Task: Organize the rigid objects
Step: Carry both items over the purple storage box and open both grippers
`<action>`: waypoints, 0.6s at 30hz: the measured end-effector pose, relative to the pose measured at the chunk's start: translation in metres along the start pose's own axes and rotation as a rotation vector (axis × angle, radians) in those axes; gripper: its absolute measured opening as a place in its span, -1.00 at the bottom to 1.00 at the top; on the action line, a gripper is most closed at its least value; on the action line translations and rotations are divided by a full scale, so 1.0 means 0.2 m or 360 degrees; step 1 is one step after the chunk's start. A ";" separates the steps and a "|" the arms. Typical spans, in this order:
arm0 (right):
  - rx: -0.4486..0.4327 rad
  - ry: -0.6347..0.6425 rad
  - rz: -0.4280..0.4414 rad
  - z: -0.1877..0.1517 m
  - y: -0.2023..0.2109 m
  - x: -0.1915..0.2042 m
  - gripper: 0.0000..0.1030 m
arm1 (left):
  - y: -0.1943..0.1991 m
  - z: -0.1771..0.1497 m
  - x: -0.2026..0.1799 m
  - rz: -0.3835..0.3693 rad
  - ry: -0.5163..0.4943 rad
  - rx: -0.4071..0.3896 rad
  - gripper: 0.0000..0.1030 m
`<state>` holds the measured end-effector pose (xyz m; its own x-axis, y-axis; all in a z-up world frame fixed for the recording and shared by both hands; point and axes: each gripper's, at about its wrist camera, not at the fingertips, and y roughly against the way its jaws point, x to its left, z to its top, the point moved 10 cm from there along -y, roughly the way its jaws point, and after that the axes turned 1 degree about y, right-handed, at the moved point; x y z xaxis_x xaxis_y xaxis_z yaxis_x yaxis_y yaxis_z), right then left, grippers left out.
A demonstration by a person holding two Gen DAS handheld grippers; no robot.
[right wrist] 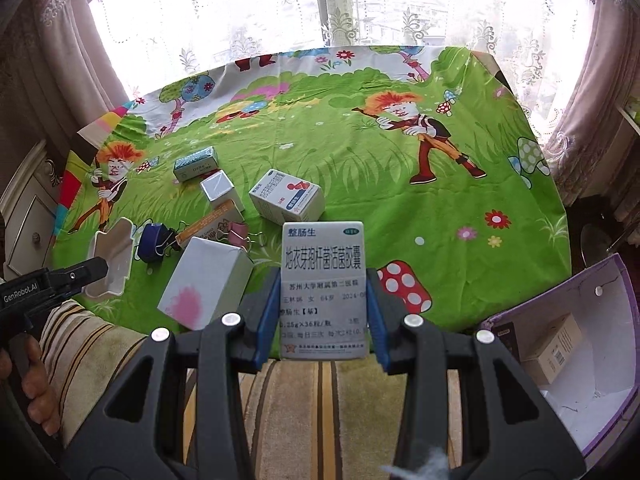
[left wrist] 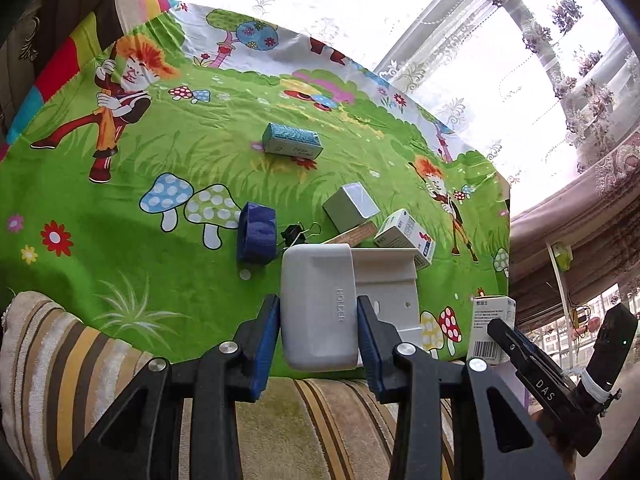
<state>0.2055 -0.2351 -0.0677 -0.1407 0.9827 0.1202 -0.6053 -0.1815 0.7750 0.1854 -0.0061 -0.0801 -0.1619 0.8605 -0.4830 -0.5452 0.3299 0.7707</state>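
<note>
My left gripper is shut on a white plastic holder, held over the near edge of the table. My right gripper is shut on a white medicine box with Chinese print, also at the near edge. On the green cartoon cloth lie a teal box, a silver box, a white medicine box with a red mark, a blue tape roll, a white tray, a large white box and binder clips.
A purple-edged open box stands at the right in the right wrist view, with small cartons inside. A striped cushion lies below both grippers. Curtains and a bright window stand behind the table. A cabinet is at the left.
</note>
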 end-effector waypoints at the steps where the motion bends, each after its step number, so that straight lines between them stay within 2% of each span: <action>1: -0.0013 -0.0005 -0.0001 -0.01 0.03 -0.03 -0.14 | -0.01 -0.03 -0.06 -0.0027 -0.0021 0.0018 -0.25; 9: -0.0076 -0.0066 -0.0034 -0.09 0.21 -0.24 -0.14 | -0.10 -0.25 -0.47 -0.0193 -0.0197 0.0172 -0.25; 18: -0.0145 -0.0143 -0.0174 -0.19 0.37 -0.56 -0.14 | -0.18 -0.42 -0.72 -0.0316 -0.0201 0.0322 -0.25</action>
<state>0.1462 -0.3600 -0.0465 -0.0020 0.9954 0.0963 -0.6822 -0.0717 0.7277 0.1589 -0.1751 -0.0742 0.0417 0.8088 -0.5866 -0.3790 0.5561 0.7397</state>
